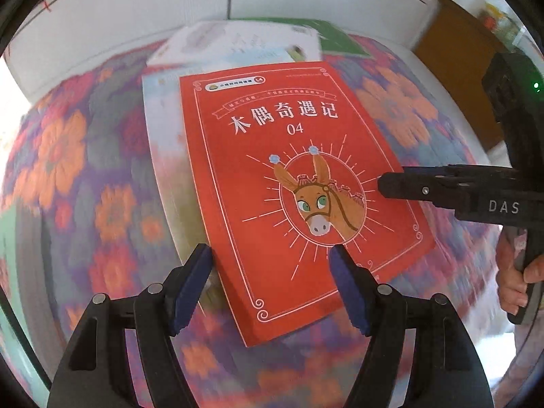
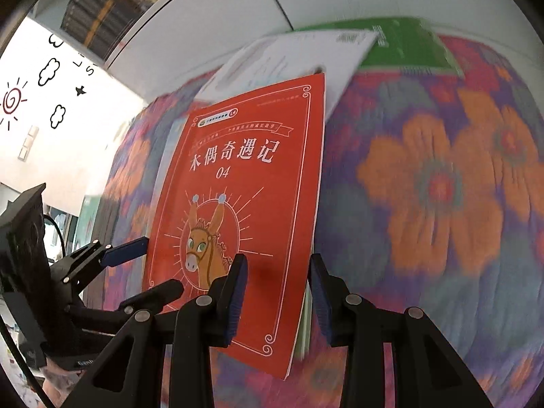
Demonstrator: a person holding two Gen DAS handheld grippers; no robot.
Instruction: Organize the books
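The red book [image 1: 299, 183] lies on the floral table [image 1: 74, 176]. The left tongs [image 1: 272, 282] gape wide over its near-left corner; the right tongs [image 2: 277, 292], open, straddle its right edge, holding nothing.

The left wrist camera sits just behind the left gripper [image 1: 272, 265] and looks forward and down, close over the red paperback book with a donkey on its cover [image 1: 289, 176], which lies on the flower-patterned quilted worktop cover [image 1: 68, 170]. The right wrist camera looks along the right gripper [image 2: 277, 272] from the book's right edge, equally near and lower. Both views share the red book [image 2: 244, 187], the pale and green books behind it, the white wall, and each other's gripper.
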